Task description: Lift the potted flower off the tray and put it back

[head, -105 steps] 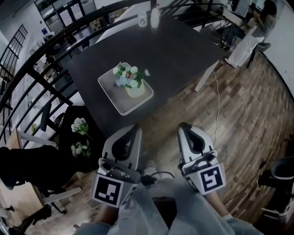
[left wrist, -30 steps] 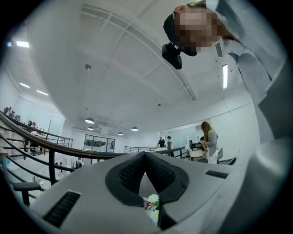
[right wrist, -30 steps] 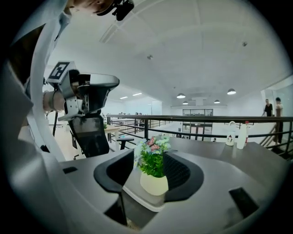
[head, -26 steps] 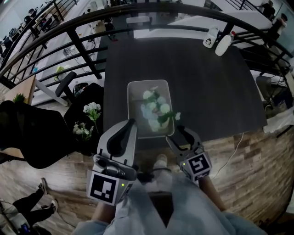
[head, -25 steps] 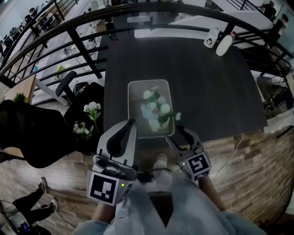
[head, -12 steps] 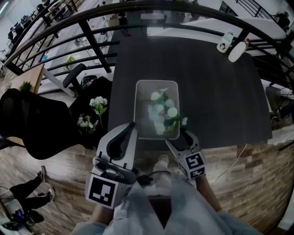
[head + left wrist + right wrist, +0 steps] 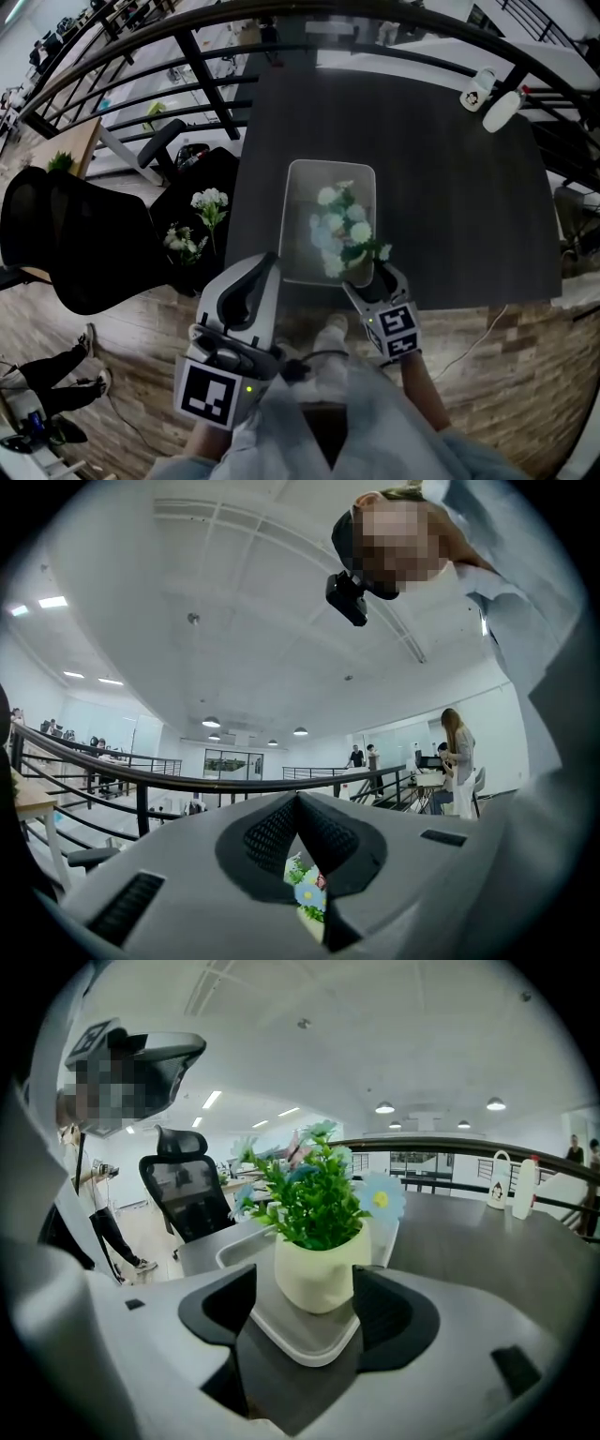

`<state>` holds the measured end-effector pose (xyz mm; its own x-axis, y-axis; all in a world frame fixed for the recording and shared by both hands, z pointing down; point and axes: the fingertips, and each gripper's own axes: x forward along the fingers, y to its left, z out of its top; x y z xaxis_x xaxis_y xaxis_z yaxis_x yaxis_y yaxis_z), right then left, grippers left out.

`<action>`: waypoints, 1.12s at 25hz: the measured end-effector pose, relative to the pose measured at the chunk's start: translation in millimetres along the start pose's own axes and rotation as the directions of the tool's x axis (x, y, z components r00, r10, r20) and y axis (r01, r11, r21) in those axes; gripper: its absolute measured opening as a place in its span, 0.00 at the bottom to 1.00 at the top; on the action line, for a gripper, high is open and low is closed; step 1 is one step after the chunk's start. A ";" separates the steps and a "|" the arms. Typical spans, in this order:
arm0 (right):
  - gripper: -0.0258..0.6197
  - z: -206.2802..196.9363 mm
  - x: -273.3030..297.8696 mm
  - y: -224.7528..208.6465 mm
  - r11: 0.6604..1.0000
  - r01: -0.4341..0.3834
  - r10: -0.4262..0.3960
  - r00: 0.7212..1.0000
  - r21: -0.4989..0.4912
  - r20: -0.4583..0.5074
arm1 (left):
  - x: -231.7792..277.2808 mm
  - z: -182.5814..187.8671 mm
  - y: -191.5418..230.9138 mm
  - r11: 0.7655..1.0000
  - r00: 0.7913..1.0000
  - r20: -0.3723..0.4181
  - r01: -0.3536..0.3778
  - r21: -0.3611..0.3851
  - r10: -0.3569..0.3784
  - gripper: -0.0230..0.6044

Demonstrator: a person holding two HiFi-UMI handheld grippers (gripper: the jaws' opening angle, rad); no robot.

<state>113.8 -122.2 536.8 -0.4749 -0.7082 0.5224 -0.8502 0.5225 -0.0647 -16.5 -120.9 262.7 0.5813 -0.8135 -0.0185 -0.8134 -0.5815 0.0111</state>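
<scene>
The potted flower (image 7: 343, 230) stands at the near right of a pale, smooth tray (image 7: 298, 192) with rounded corners, which lies on a dark, matte table (image 7: 450, 197). From the head view only leaves and white and blue blooms show. The right gripper view shows the pot (image 7: 314, 1274) itself (cream, smooth, rounded like a cup) resting on the tray's raised rim corner (image 7: 302, 1342). The right gripper (image 7: 375, 275) is at the table's near edge with its jaws opening wide. The pot is framed in the gap and the ribbed black pads (image 7: 389, 1312) are not pressing it. The left gripper (image 7: 253, 281) hangs near the table's near left, jaws closed tip to tip on nothing.
</scene>
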 end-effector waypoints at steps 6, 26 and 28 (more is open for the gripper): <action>0.57 4.2 9.5 -3.7 0.999 -0.015 0.014 1.000 -0.039 -0.011 | -0.5 -2.8 2.4 1.000 1.000 -0.002 -0.018 -0.010 0.018 0.03; 0.64 47.4 34.1 -8.6 0.994 0.013 -0.004 0.997 -0.109 0.081 | 1.7 -8.0 16.8 0.998 0.998 -0.011 -0.054 -0.021 0.054 0.03; 0.64 50.4 36.1 -8.8 0.994 0.010 0.000 0.996 -0.112 0.087 | 3.0 -9.0 17.3 0.998 0.998 -0.013 -0.055 -0.020 0.055 0.03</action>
<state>92.7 -176.3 513.4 -0.4928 -0.7468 0.4466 -0.8240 0.5655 0.0363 -28.7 -133.5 271.9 0.5362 -0.8441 -0.0052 -0.8436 -0.5361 0.0321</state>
